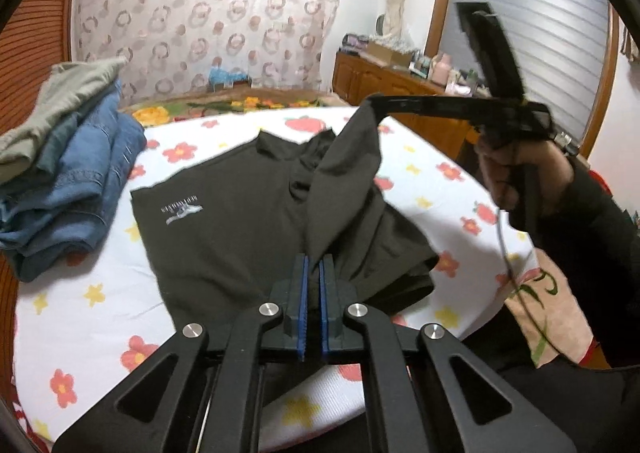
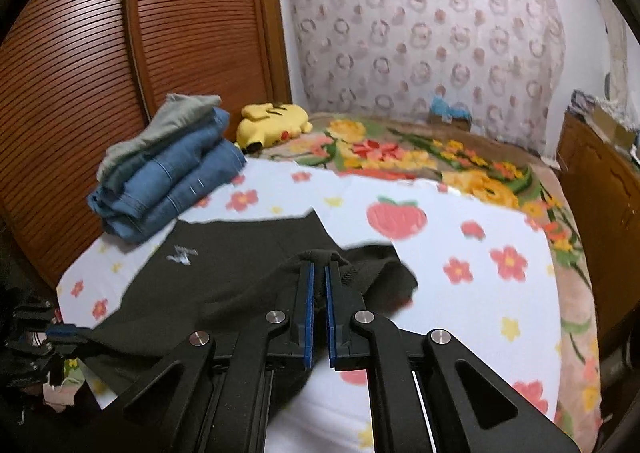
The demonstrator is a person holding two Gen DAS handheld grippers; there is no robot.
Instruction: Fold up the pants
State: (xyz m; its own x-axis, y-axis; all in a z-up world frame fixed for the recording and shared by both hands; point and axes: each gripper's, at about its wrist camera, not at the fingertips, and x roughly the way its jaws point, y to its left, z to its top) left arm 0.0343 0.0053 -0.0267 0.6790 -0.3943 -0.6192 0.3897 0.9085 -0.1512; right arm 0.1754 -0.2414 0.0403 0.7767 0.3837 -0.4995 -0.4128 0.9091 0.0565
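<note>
Black pants on flowered sheet, near edge lifted at two corners. Left gripper clamped tight on cloth fold. Right gripper likewise pinched on pants edge, raised above sheet. Folded jeans stack lying just beside, left of pants.

Black pants with a small white logo are laid on a white sheet printed with red and yellow flowers. Blue jeans under something grey-green are stacked at the sheet's left edge. A yellow plush is seen behind.
</note>
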